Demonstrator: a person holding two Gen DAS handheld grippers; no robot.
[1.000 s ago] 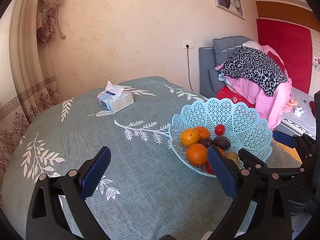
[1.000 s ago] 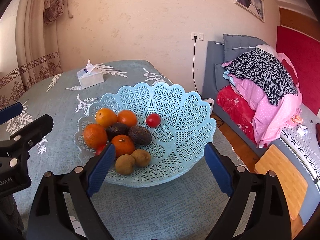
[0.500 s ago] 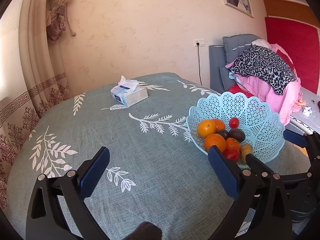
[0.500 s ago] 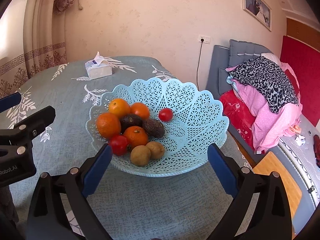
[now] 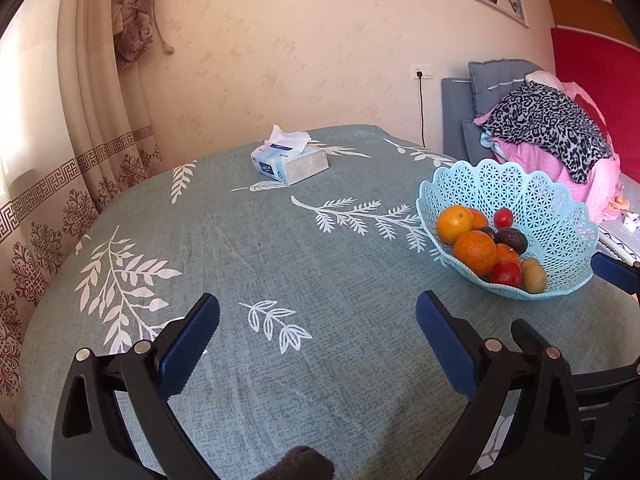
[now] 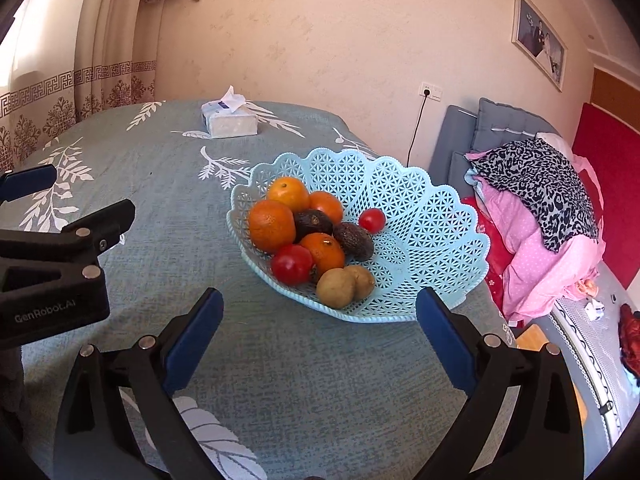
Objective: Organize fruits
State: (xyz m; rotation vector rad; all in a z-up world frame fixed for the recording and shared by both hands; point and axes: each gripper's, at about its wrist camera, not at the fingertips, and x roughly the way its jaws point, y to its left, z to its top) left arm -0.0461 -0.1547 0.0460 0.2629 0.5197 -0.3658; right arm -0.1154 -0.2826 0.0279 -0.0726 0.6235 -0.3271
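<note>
A light blue lattice basket (image 6: 432,216) (image 5: 560,216) stands near the table's right edge. It holds several oranges (image 6: 271,224) (image 5: 475,251), two red tomatoes (image 6: 291,264) (image 5: 506,273), two dark avocados (image 6: 353,240) (image 5: 512,239) and two brown kiwis (image 6: 335,287) (image 5: 534,275). My right gripper (image 6: 318,326) is open and empty, just in front of the basket. My left gripper (image 5: 318,330) is open and empty over bare tablecloth, left of the basket; it also shows in the right wrist view (image 6: 60,216).
A tissue box (image 5: 290,160) (image 6: 230,120) sits at the far side of the grey-green leaf-print tablecloth (image 5: 240,248). Curtains (image 5: 100,92) hang at the left. A bed with piled clothes (image 6: 536,184) is beyond the table's right edge.
Both grippers have pulled back from the basket and risen. The left view has swung left, so the basket sits farther right and smaller. The fruit has not moved.
</note>
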